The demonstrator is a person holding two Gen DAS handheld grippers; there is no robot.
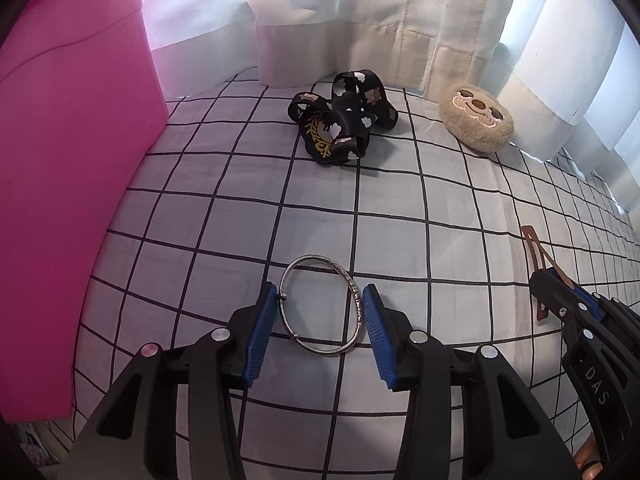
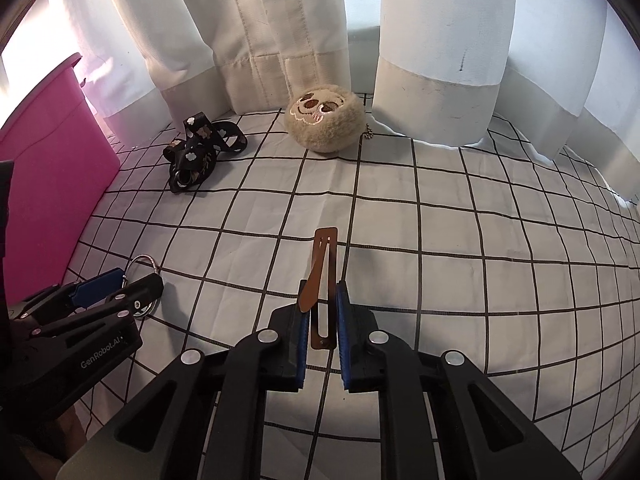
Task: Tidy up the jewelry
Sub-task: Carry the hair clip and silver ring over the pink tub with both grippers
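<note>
A silver bangle (image 1: 322,306) lies on the checked sheet between the blue pads of my left gripper (image 1: 320,304); the jaws stand just outside its rim, touching or nearly so. The bangle also shows in the right wrist view (image 2: 145,266), half hidden by the left gripper (image 2: 120,284). A brown snap hair clip (image 2: 323,280) lies on the sheet between the pads of my right gripper (image 2: 323,300), whose jaws are narrowed around it; its tongue rests against the left pad. In the left wrist view the clip (image 1: 534,250) sticks out of the right gripper (image 1: 560,294).
A pink box (image 1: 68,168) stands at the left, also in the right wrist view (image 2: 48,184). A black patterned lanyard (image 1: 344,116) and a beige plush sloth face (image 1: 476,118) lie at the back by white curtains (image 2: 436,40). The checked sheet (image 2: 480,280) covers the surface.
</note>
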